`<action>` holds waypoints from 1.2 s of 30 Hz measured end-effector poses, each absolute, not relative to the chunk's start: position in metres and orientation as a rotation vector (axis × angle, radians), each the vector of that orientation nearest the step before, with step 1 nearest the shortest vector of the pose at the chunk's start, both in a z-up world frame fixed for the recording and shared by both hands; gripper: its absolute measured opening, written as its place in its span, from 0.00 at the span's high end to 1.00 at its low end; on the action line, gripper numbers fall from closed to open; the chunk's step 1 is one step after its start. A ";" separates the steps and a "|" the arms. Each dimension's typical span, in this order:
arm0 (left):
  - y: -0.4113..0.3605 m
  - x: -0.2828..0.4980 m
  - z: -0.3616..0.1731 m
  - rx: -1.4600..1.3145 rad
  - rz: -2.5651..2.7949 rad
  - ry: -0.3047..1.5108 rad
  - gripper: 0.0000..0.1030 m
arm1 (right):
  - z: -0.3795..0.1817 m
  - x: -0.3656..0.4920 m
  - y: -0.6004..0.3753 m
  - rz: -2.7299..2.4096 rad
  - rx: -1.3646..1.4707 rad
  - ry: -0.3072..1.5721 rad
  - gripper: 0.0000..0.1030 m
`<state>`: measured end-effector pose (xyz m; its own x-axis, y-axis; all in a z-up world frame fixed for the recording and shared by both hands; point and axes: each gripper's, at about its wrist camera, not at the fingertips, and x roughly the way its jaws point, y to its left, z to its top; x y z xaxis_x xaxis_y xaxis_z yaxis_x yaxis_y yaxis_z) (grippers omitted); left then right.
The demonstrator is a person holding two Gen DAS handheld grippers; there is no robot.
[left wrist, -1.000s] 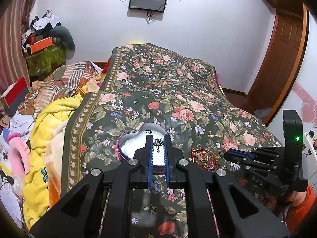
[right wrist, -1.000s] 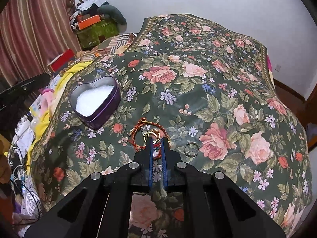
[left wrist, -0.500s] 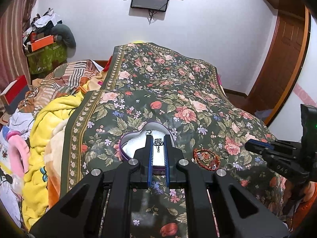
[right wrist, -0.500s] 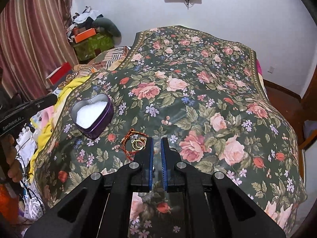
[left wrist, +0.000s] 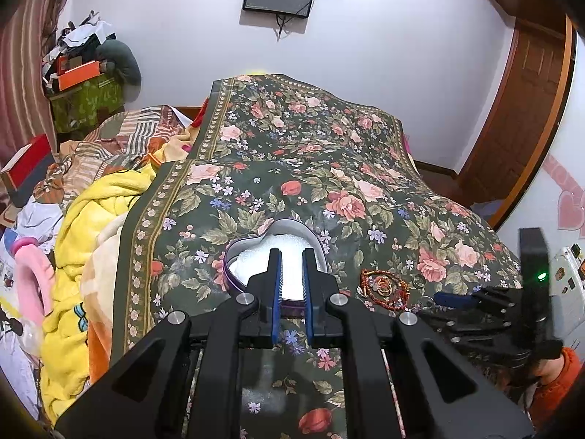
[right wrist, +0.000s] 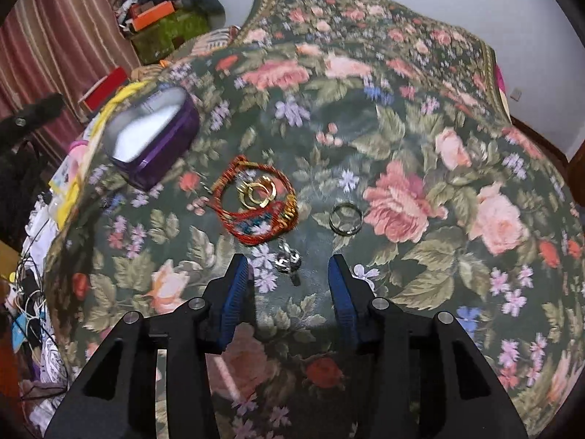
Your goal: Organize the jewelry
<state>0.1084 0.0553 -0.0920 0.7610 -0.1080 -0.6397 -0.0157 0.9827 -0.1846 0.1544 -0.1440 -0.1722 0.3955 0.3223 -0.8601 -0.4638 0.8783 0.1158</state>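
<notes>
Now our right claw (right wrist: pixel 289 274) gapes over a small silver charm (right wrist: pixel 287 260) (blurred); our left claw (left wrist: pixel 291 278), slightly parted and empty, hovers above the heart tin (left wrist: pixel 237 256).

Left gripper (left wrist: pixel 291 256) above heart-shaped tin (left wrist: pixel 273 252), jaws slightly parted and empty, tin rested on floral bedspread (left wrist: pixel 351 197), red braided bracelet (left wrist: pixel 384 289) lay right of tin, right gripper (left wrist: pixel 457 298) hovered near bracelet.

Both wrist views share bedspread (left wrist: pixel 351 190) (close)
</notes>
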 end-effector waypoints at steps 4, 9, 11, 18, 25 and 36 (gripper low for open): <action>0.055 0.108 -0.091 -0.175 -0.053 0.698 0.91 | -0.172 0.158 -0.144 0.498 -0.155 1.045 0.87; 0.055 0.108 -0.088 -0.173 -0.053 0.697 0.91 | -0.171 0.153 -0.140 0.498 -0.183 1.022 0.87; 0.055 0.108 -0.088 -0.171 -0.055 0.699 0.91 | -0.168 0.151 -0.142 0.502 -0.167 1.017 0.87; 0.058 0.102 -0.111 -0.169 -0.066 0.793 0.62 | -0.146 0.145 -0.147 0.509 -0.135 0.954 0.87; 0.055 0.100 -0.149 -0.147 -0.071 0.907 0.57 | -0.132 0.140 -0.138 0.543 -0.121 0.913 0.87; 0.046 0.109 -0.172 -0.113 -0.080 0.927 0.75 | -0.127 0.137 -0.129 0.576 -0.108 0.901 0.87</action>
